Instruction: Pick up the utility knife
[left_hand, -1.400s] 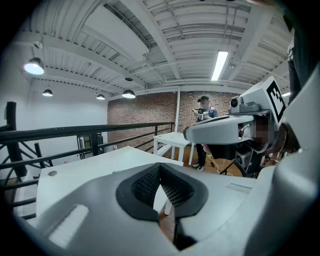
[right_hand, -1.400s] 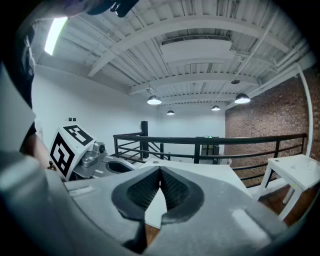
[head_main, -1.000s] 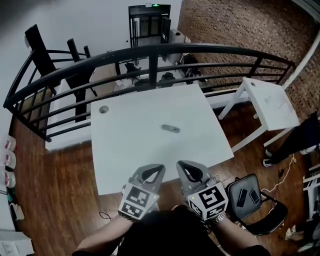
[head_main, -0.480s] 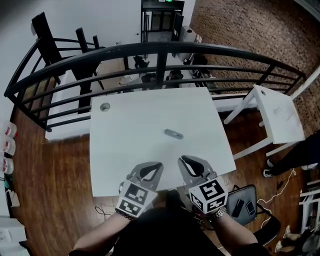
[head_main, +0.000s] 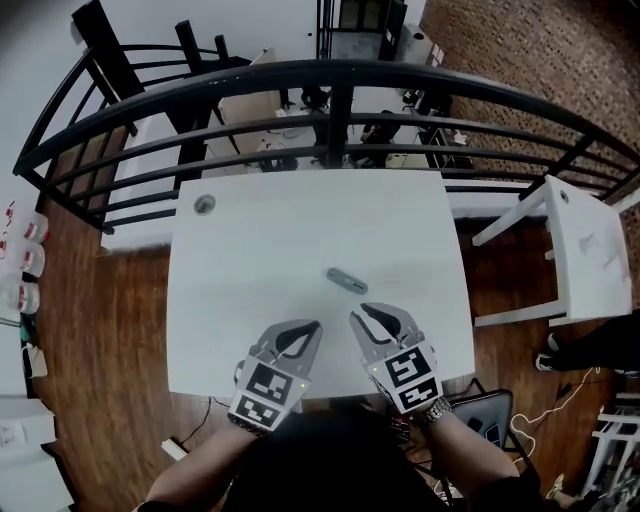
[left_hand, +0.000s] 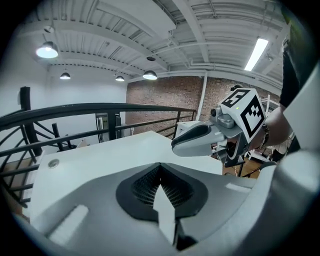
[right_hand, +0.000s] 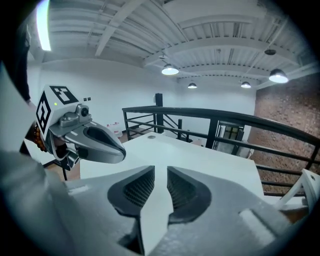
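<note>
Mezzanine with wood floor, black railing (head_main: 340, 75) behind the white table (head_main: 250, 250). Grey utility knife (head_main: 346, 281) lies flat on the table, right of its centre, toward the near edge; too small to tell whether the blade is out. Round grommet (head_main: 204, 204) at the table's far left corner. Left gripper (head_main: 313, 327) over the table's near edge, jaws closed tip to tip, nothing in them. Right gripper (head_main: 372, 315) also over the near edge, just short of the knife and not touching it, jaws opening, gap empty. Dark clothing at the bottom hides the middle of the table's near edge. Both forearms are cut off there.
</note>
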